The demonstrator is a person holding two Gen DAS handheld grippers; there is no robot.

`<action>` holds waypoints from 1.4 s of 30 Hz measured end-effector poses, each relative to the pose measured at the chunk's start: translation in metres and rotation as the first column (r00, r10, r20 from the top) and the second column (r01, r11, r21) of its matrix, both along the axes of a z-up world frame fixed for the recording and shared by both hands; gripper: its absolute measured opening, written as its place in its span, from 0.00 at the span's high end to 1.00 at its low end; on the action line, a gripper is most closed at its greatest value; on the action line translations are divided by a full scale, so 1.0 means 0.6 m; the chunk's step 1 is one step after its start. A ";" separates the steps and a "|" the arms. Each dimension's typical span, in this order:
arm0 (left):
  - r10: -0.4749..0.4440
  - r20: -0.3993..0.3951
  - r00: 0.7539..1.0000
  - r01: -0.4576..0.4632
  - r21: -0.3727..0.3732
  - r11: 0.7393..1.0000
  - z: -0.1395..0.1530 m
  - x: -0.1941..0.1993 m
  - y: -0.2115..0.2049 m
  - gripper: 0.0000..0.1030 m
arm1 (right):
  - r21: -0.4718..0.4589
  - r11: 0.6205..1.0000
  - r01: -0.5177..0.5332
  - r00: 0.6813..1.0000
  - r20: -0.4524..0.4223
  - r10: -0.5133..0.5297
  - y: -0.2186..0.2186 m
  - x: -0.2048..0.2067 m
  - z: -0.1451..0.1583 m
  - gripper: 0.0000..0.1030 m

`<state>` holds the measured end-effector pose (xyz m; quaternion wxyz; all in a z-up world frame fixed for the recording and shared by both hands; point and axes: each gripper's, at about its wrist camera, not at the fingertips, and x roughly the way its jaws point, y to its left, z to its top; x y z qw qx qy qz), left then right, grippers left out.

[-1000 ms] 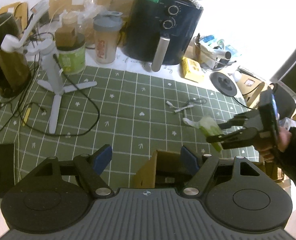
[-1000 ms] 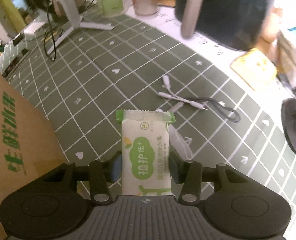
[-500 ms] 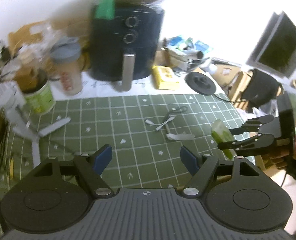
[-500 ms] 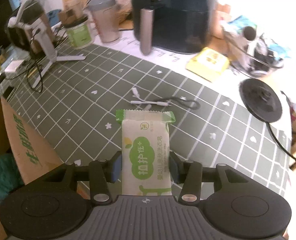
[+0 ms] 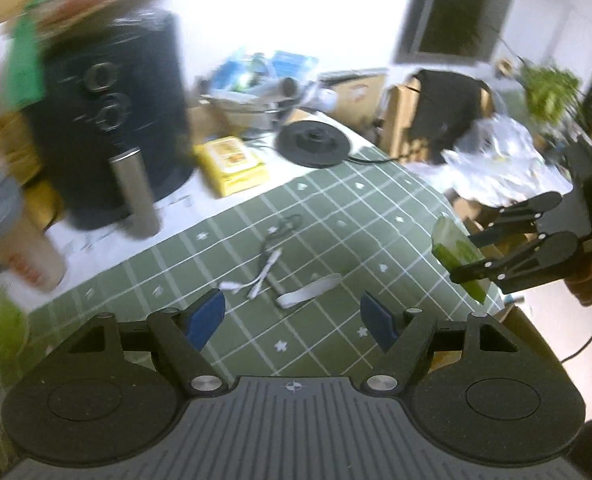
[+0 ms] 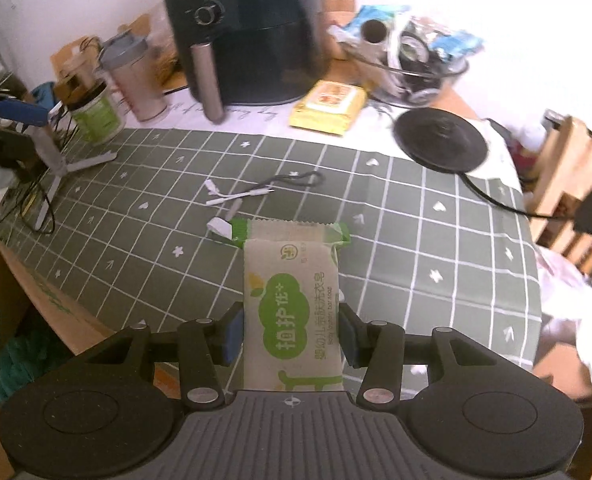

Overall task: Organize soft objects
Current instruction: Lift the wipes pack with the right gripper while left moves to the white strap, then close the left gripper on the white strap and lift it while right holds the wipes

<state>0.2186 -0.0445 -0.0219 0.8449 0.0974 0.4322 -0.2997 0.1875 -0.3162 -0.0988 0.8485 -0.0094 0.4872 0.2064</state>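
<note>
The right hand-held gripper (image 6: 292,338) grasps a light, slippery-wrapped soap packet (image 6: 292,312) by its long sides, above the worktop's (image 6: 415,240) near edge; the left hand-held gripper (image 5: 292,318) is released.

On the table mat (image 6: 415,248), cables (image 6: 256,192) lie mid-surface; behind the mat's far edge stand an air fryer (image 6: 248,28), a shaker cup (image 6: 132,76) to its left, a wipes pack (image 6: 327,108) and a round base (image 6: 439,140) to its right; cardboard box (image 6: 36,320) off the left edge.
</note>
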 end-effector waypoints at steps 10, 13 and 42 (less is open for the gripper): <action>-0.285 -0.017 0.958 0.285 0.105 0.953 -0.073 0.049 -0.083 0.38 | 0.019 0.993 0.114 0.993 -0.013 -0.114 -0.031 -0.048 0.000 0.51; -0.344 -0.037 0.938 0.346 0.124 0.930 -0.103 0.066 -0.105 0.45 | 0.021 0.989 0.147 0.989 -0.019 -0.147 -0.041 -0.062 -0.002 0.51; -0.459 -0.161 0.874 0.486 0.224 0.845 -0.267 0.136 -0.187 0.97 | 0.002 0.954 0.298 0.953 -0.051 -0.298 -0.096 -0.133 -0.003 0.50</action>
